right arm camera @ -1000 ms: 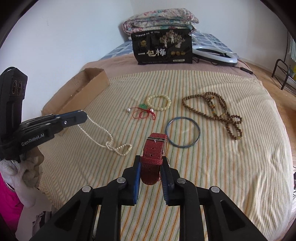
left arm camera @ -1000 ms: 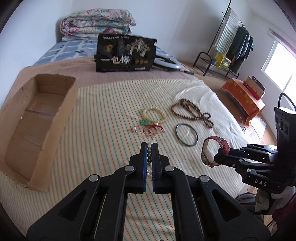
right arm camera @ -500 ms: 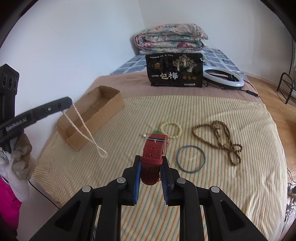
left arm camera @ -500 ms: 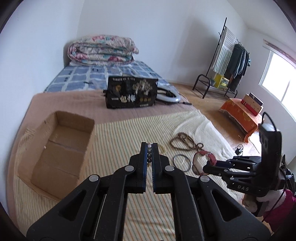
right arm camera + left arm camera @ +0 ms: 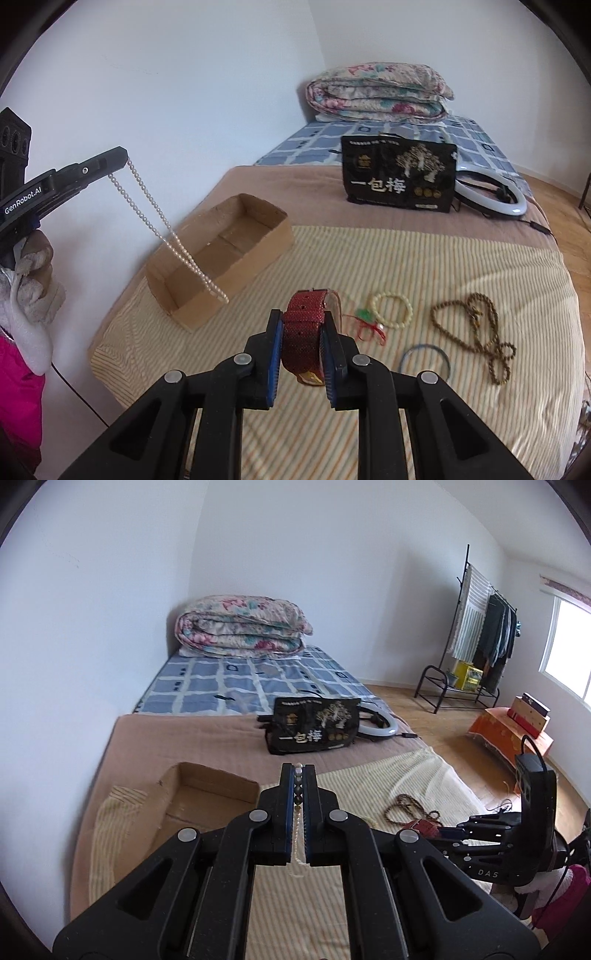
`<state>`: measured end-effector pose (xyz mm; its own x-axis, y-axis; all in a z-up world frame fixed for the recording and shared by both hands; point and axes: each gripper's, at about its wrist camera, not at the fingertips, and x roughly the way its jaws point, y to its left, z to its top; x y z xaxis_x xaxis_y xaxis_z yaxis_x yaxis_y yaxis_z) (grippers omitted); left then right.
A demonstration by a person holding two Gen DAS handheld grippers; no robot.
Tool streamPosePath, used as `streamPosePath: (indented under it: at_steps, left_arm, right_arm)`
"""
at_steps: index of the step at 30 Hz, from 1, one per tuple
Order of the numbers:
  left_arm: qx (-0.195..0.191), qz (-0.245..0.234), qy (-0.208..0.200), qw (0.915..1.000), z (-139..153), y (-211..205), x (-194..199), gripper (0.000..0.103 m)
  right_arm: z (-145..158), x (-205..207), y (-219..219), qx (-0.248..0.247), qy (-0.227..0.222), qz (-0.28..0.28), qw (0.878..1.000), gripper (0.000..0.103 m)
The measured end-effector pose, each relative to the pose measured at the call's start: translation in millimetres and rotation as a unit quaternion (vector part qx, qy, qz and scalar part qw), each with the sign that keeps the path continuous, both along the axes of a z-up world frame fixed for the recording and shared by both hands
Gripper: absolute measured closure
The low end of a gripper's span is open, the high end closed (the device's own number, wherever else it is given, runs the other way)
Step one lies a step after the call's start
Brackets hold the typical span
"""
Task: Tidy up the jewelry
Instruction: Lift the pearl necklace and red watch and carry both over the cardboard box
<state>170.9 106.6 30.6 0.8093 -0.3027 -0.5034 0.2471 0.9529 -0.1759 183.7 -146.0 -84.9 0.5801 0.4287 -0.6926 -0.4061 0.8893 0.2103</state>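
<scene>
Right wrist view: a long white pearl necklace (image 5: 162, 229) is hanging in a doubled loop from the left gripper (image 5: 123, 157), whose jaws are pinching it tight, its low end dangling over the near end of the cardboard box (image 5: 221, 258). Right of the box, the right gripper (image 5: 301, 332) is clamping a red watch strap (image 5: 303, 339), jaws parted only by its width.

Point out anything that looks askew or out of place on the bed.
Nothing damaged or spilled. The brown bead necklace lies in a tangled heap on the striped blanket, and the cardboard box sits at an angle at the blanket's edge.
</scene>
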Motion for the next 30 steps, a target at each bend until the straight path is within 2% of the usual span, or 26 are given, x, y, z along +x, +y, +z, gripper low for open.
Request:
streamPosePath:
  at_steps: [8,15,21,30]
  left_arm:
    - [0.006,0.030,0.004,0.9995,-10.8,34.4,10.2,0.101]
    - [-0.004,0.046,0.021,0.9987,-30.8,65.1,18.9,0.101]
    - [0.005,0.052,0.035,0.9980,-49.3,80.4,22.5,0.101]
    - [0.011,0.070,0.064,0.9954,-82.5,102.4,29.9,0.101]
  right_arm:
    - [9.5,27.4,45.5,0.000,-0.008,0.040,0.999,0.085]
    - [8.5,53.5,90.5,0.006,-0.006,0.076,0.997,0.085]
    - [-3.5,80.6,122.2,0.011,0.007,0.092,0.996,0.085]
    - [-25.7,113.0,159.0,-0.007,0.019,0.098,0.995,0.085]
